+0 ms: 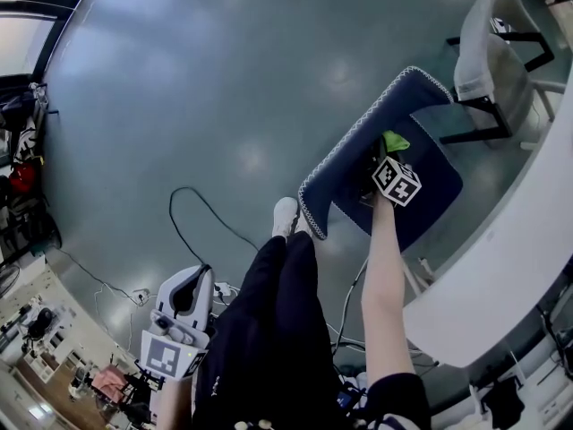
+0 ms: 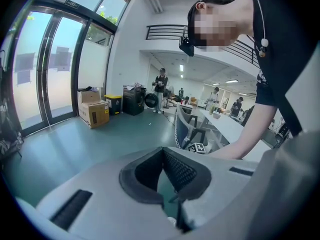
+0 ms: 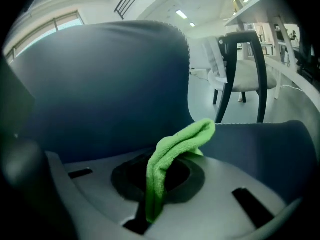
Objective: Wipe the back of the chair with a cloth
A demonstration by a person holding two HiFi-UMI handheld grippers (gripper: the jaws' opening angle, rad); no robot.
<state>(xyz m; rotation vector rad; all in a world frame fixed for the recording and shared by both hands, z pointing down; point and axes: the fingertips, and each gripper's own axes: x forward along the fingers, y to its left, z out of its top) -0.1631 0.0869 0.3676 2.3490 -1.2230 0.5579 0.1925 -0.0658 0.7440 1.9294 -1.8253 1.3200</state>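
- I am clamping my right tool on the green cloth. The cloth is pinched low between the jaws, and a folded loop of it is standing up and leaning out ahead of them.
- I am keeping my left tool closed on nothing, its padded tips meeting. It is hanging low beside my leg, well apart from the chair, so the right one is plainly the nearer.
- The chair back is filling the left and middle of the right gripper view. It is lying just ahead of the cloth and slightly to its left, with the seat below and to the right.
- In the head view the cloth is sitting right beside the seat-side face of the back. I cannot tell whether it is pressing on that face or just clear of it.
- In the head view the back's top edge is running from near my foot up toward the white chair. I am judging that the strokes should travel along that line, with the loop turned leftward into the fabric.
- The cloth is looking like nubby, soft microfibre, so it should flatten easily under pressure.
- The chair back is showing as a smooth, gently curved navy panel with rounded corners and pale stitching along its rim.
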